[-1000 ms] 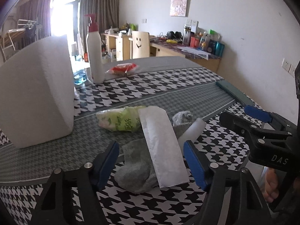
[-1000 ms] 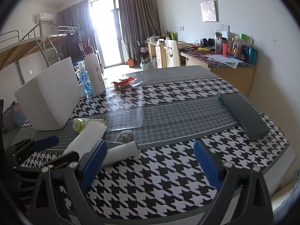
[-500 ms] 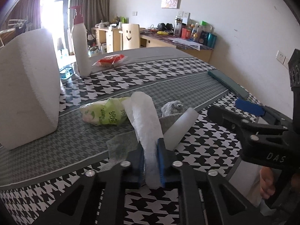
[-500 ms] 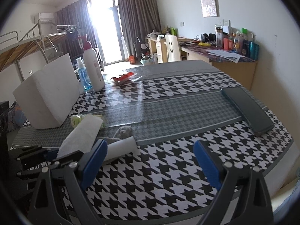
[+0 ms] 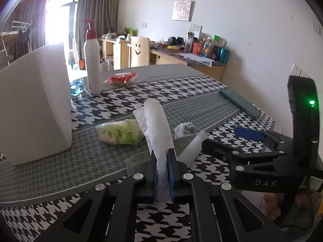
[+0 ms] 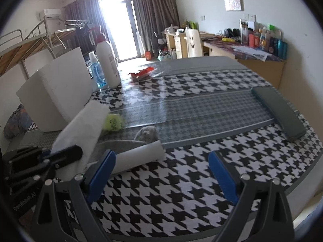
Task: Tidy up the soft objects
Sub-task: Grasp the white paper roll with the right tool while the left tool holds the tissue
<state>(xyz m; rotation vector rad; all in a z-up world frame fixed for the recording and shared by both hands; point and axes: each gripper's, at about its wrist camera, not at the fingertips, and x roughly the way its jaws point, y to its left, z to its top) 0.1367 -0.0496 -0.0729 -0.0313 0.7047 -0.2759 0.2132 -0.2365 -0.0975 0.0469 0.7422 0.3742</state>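
Note:
My left gripper [image 5: 162, 157] is shut on a folded white paper towel [image 5: 156, 125], which sticks up and away from the jaws above the table. Under it lie a grey sock [image 5: 182, 128], a white roll [image 5: 191, 147] and a green tissue pack [image 5: 121, 134]. In the right wrist view the left gripper [image 6: 60, 155] holds the paper towel [image 6: 80, 133] at the left, with the green tissue pack [image 6: 113, 122], grey sock [image 6: 146, 133] and white roll [image 6: 139, 155] beside it. My right gripper [image 6: 163, 175] is open over the houndstooth cloth, with nothing between its fingers.
A large white foam block [image 5: 34, 104] stands at the left. Behind it are a white pump bottle [image 5: 92, 60], a blue spray bottle [image 6: 97, 70] and a red packet [image 5: 121, 78]. A dark green case [image 6: 278, 111] lies near the table's right edge.
The left jaws have shut on the white paper towel and raised it off the grey sock. The right gripper stays open and has barely moved.

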